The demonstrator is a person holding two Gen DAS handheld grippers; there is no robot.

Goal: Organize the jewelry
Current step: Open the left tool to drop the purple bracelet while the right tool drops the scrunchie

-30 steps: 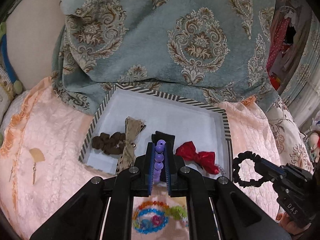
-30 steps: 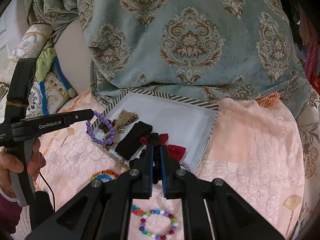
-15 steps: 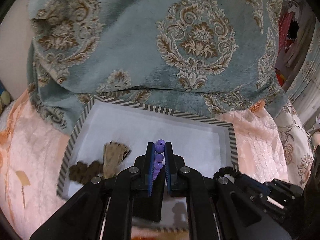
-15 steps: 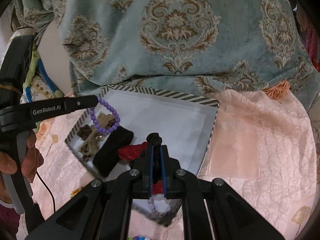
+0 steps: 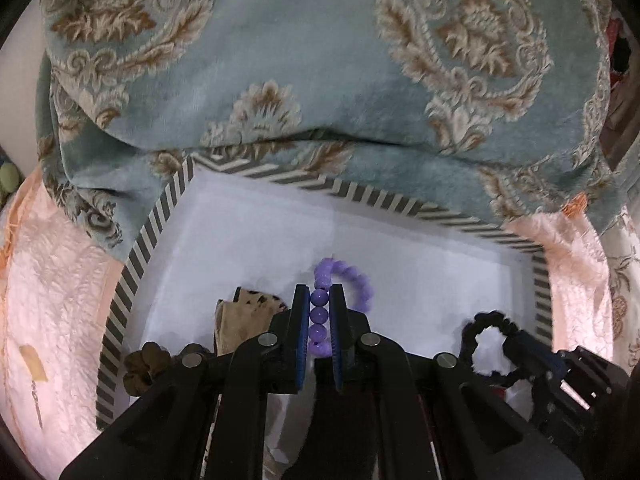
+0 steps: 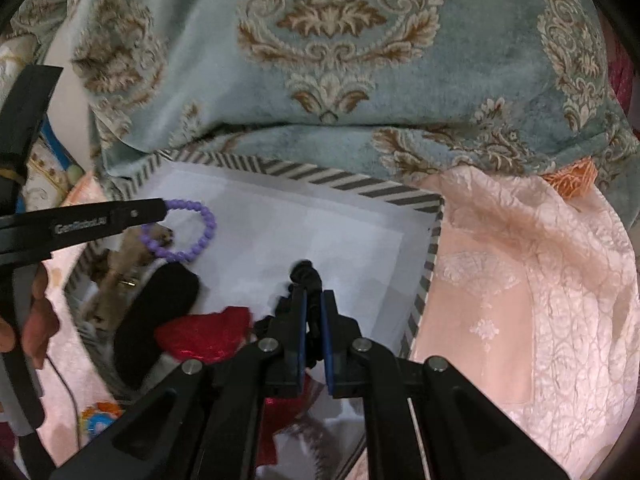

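Purple bead bracelet (image 5: 320, 312) is clamped btwn the fingers of the left gripper (image 5: 319, 306), its loop dangling over the white floor of the striped-rim tray (image 5: 400, 272), roughly mid-tray toward the left rim. From the right cam you can see the same bracelet (image 6: 188, 232) hanging off the left gripper's tip (image 6: 158, 212), w/ the tan bow (image 6: 136, 256) right under it.

Right gripper (image 6: 313, 304) is squeezed tight on a black scrunchie (image 6: 306, 276), held above the tray's near-right part; left cam shows that scrunchie (image 5: 486, 340) as a ring near the right rim.

Already in the tray along the near-left side: brown scrunchie (image 5: 146, 364), tan bow (image 5: 244, 316), black bow (image 6: 156, 316), red bow (image 6: 208, 332). Tray sits on a pink bedspread (image 6: 520, 300), its far edge tucked against the teal damask cushion (image 5: 320, 80). Colorful bead bracelet (image 6: 96, 420) lies on the bedspread outside the near-left corner, kinda blurry.
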